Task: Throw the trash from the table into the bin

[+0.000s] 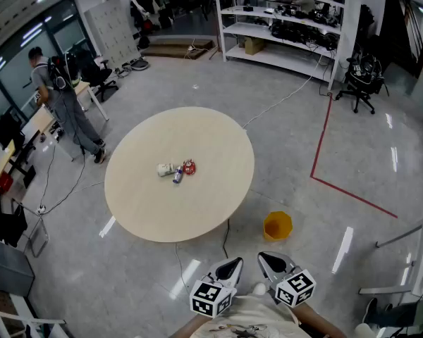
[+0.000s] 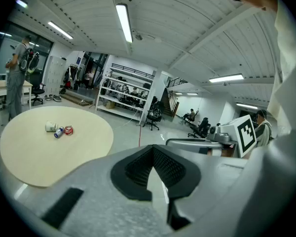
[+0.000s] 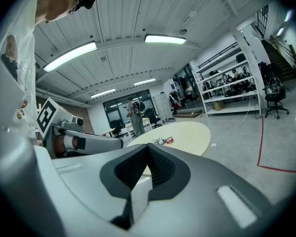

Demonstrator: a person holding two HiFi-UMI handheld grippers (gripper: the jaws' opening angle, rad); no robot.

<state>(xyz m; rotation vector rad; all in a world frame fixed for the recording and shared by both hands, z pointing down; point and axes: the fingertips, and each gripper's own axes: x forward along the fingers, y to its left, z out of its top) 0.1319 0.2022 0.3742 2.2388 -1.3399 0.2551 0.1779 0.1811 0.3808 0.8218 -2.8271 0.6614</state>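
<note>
The left gripper [image 1: 229, 266] and right gripper [image 1: 273, 263] are hovering side by side, both closed tight on nothing, while the trash [image 1: 176, 170] is lying mid-table [image 1: 197, 210] and the yellow bin [image 1: 277, 226] is standing on the floor nearby.

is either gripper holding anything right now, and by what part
Nothing is held. The left gripper and the right gripper both have their fingers shut with nothing between them. The trash lies far off on the table.
</note>
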